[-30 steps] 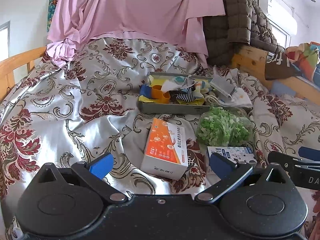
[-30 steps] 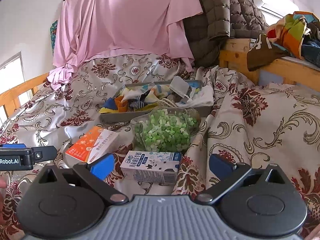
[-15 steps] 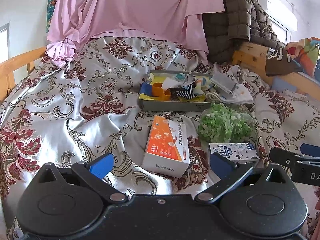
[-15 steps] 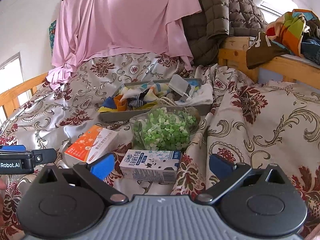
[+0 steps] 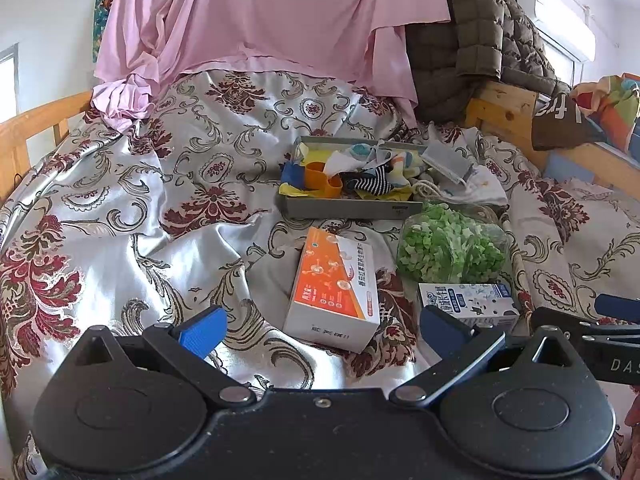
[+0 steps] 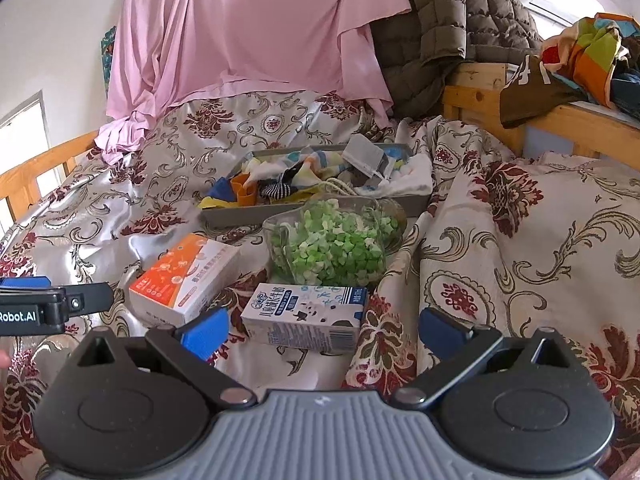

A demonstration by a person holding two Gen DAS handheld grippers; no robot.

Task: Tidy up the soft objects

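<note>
A grey tray [image 5: 344,209] [image 6: 280,213] full of small cloths, socks and an orange cup sits mid-bed. In front of it lie an orange-and-white box [image 5: 334,288] [image 6: 182,278], a clear bag of green pieces [image 5: 450,246] [image 6: 332,250] and a blue-and-white milk carton [image 5: 468,304] [image 6: 306,318]. My left gripper [image 5: 322,330] is open with the orange box just ahead of its fingers. My right gripper [image 6: 324,332] is open with the carton just ahead, between the fingertips' line. Neither holds anything.
The floral satin bedspread [image 5: 140,208] is rumpled. A pink sheet [image 5: 256,20] and a brown quilted jacket [image 5: 472,36] hang at the back. Wooden bed rails run on the left [image 5: 36,120] and right [image 6: 560,120], with colourful clothes [image 6: 588,52] piled there.
Both grippers have shifted slightly; the objects sit a little nearer and lower in each view. Both stay open and nothing on the bed has moved.
</note>
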